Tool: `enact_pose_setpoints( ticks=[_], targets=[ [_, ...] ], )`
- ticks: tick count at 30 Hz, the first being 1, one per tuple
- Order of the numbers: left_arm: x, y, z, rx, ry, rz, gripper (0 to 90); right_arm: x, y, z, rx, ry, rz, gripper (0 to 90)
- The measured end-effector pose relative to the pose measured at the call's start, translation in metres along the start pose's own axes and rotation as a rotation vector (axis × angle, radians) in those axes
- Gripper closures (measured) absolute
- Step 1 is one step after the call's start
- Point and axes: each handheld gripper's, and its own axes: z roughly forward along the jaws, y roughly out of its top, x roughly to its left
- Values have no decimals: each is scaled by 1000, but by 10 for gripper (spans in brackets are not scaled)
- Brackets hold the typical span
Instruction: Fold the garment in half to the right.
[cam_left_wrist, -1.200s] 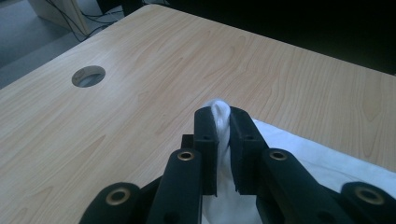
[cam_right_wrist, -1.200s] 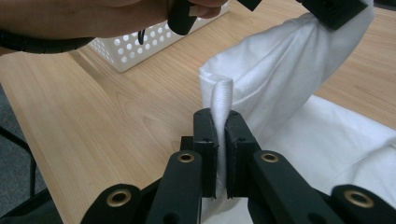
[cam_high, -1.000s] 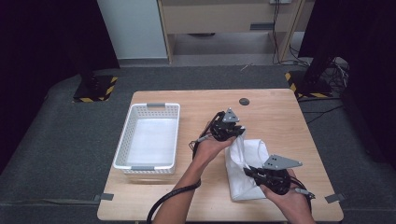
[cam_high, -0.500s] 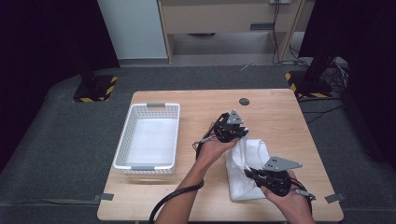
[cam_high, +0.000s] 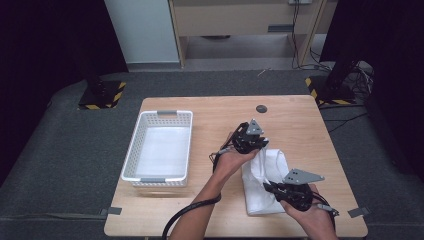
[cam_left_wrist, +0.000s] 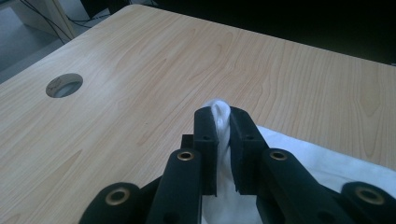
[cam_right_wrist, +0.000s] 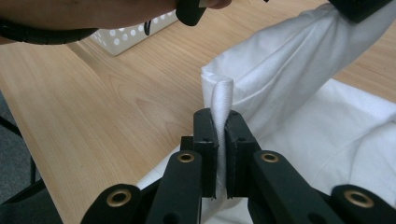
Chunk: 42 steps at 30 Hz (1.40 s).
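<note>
- Wooden table (cam_high: 300, 120): bare apart from a white basket (cam_high: 159, 148) at its left and a white cloth (cam_high: 265, 182) at its right, near the front edge.
- White cloth: partly flat on the table, one edge lifted between the two grippers; most likely mid-fold.
- Left gripper (cam_left_wrist: 223, 122): clamped on a bunched fold of the cloth, raised above the far end.
- Right gripper (cam_right_wrist: 218, 125): pinched tight on a doubled edge at the near end.
- Next move, by judgement: carry both held points together, keeping the edge taut and level, then lay it down square.
- Hard to make out: the cloth's folds under the hands, and whether it has sleeves.
</note>
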Motion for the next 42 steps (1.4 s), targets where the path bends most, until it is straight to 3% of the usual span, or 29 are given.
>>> enact_pose_setpoints(
  ticks=[24, 32, 39, 42],
  targets=[
    [-5, -4, 9, -23, 3, -14, 824, -4, -10, 0, 23, -11, 6, 854],
    [-3, -3, 9, -32, 7, -32, 821, -8, -5, -8, 7, -19, 8, 854],
    [-2, -10, 17, -16, 8, -52, 791, -10, -9, -3, 25, -25, 9, 854],
    [1, -17, 21, -8, 10, -79, 767, -9, -10, 0, 36, -30, -4, 855]
  ],
)
